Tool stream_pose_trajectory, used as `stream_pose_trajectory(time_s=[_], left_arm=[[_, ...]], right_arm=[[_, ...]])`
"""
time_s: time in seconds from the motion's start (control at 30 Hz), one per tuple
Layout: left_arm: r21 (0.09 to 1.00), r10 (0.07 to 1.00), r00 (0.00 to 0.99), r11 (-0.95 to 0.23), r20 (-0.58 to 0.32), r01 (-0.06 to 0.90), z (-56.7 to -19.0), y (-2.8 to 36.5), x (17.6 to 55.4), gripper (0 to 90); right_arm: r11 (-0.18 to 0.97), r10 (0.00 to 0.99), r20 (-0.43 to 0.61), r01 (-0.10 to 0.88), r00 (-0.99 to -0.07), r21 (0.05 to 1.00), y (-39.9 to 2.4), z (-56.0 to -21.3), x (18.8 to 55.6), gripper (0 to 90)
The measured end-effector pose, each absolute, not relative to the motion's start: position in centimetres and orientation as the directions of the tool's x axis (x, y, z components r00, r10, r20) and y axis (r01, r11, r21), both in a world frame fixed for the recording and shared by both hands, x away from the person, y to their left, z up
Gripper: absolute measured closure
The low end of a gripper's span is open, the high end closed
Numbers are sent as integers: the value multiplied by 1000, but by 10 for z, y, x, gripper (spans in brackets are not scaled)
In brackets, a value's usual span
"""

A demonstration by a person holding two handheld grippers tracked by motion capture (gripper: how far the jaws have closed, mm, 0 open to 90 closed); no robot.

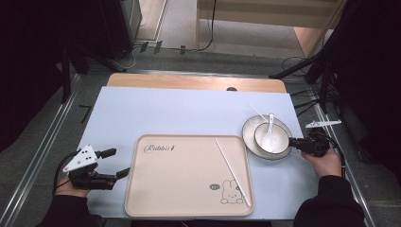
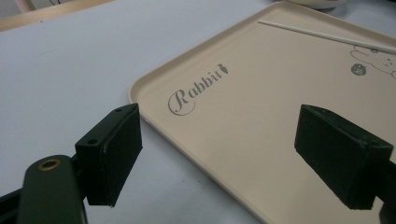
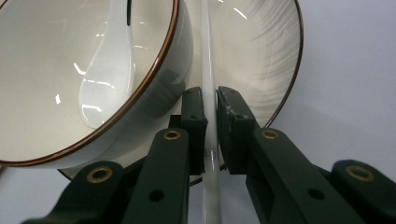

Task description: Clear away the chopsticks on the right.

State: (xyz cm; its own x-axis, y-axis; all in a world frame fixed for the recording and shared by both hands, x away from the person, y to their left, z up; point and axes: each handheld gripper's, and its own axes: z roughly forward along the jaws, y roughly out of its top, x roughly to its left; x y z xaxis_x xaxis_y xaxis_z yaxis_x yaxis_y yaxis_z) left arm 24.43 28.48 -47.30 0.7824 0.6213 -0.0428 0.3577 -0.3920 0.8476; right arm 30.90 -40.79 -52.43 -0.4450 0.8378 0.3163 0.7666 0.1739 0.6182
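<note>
A white chopstick (image 3: 208, 56) lies across a brown-rimmed plate (image 3: 261, 60) beside a white bowl (image 3: 46, 70) that holds a white spoon (image 3: 107, 79). My right gripper (image 3: 210, 116) is shut on this chopstick at the plate's near edge. In the high view the plate (image 1: 249, 135) and bowl (image 1: 283, 137) sit at the table's right, with the right gripper (image 1: 294, 142) at their right rim. A second chopstick (image 1: 231, 170) lies on the beige tray (image 1: 189, 189). My left gripper (image 1: 120, 162) stands open at the tray's left edge, its pads (image 2: 116, 154) holding nothing.
The tray (image 2: 261, 121) bears the word "Rabbit" and a rabbit drawing (image 1: 231, 194). A pale blue mat (image 1: 165, 113) covers the table, with a wooden strip (image 1: 189, 82) at the far edge. Cables and stand legs lie on the floor beyond.
</note>
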Motion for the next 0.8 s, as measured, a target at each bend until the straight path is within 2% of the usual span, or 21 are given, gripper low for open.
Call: stream_pose_trajectory(time_s=[0.4, 0.7, 0.8], left_arm=[[848, 620, 784, -393, -42, 356, -473, 285, 244, 155], [846, 619, 785, -403, -30, 350, -472, 285, 243, 155], [846, 621, 784, -402, -28, 349, -472, 285, 243, 155]], right_arm=[[147, 837, 353, 794, -417, 590, -408, -524, 311, 846], [13, 839, 428, 800, -335, 600, -421, -510, 303, 849], [2, 855, 411, 793, -317, 609, -422, -504, 301, 849]])
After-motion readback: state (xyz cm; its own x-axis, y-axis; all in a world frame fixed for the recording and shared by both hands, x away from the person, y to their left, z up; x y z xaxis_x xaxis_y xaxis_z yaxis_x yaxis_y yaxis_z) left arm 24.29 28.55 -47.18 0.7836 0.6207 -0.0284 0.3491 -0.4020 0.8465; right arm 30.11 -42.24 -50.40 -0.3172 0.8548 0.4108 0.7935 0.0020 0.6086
